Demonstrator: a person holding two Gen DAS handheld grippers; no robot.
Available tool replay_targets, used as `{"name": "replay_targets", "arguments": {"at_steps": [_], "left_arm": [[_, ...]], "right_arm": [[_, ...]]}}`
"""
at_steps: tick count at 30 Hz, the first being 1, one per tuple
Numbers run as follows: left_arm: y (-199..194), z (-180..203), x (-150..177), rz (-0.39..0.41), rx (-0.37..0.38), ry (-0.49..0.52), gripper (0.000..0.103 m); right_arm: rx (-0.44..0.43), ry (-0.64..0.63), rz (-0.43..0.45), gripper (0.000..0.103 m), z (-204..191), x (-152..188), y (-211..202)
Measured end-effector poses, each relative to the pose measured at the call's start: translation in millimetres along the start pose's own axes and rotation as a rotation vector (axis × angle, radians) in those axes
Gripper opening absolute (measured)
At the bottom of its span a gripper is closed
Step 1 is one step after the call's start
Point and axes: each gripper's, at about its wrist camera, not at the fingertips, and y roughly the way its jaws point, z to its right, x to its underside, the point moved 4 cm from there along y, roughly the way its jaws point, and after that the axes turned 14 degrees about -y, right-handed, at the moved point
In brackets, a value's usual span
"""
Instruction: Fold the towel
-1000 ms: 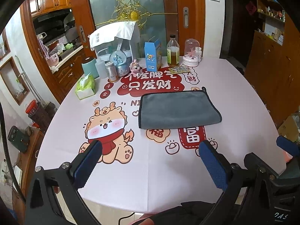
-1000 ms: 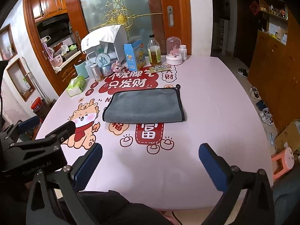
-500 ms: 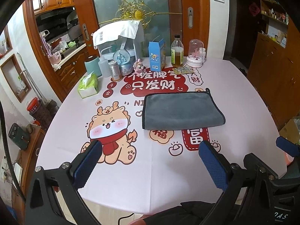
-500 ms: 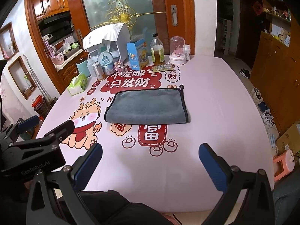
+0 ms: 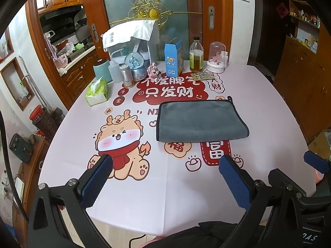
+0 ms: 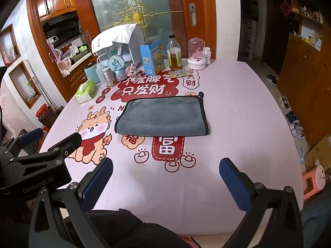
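A grey towel [image 5: 200, 121] with a black edge lies flat in the middle of the table, folded, with a small loop at its far right corner. It also shows in the right wrist view [image 6: 163, 116]. My left gripper [image 5: 165, 165] is open and empty, held above the table's near edge, well short of the towel. My right gripper [image 6: 165, 168] is open and empty, also near the front edge. The left gripper's body [image 6: 35, 163] shows at the left of the right wrist view.
A pink printed tablecloth [image 5: 144, 186] covers the table. Along the far edge stand a tissue pack [image 5: 97, 92], cans, a snow globe, a blue box [image 5: 173, 61], a bottle [image 5: 196, 55] and a glass dome [image 5: 216, 57]. Wooden cabinets stand at right.
Both grippers have moved slightly forward and up, so the towel sits a little lower and larger in view. Both stay open. The towel has not moved.
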Motion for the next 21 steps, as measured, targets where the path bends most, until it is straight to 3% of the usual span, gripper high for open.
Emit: {"name": "replay_targets", "arguments": {"at_steps": [21], "left_arm": [[0.0,0.9,-1.1,-0.001,-0.001,-0.002,0.102]], "right_arm": [[-0.001,0.000,-0.001,0.103,2.5,-1.4,-1.1]]}}
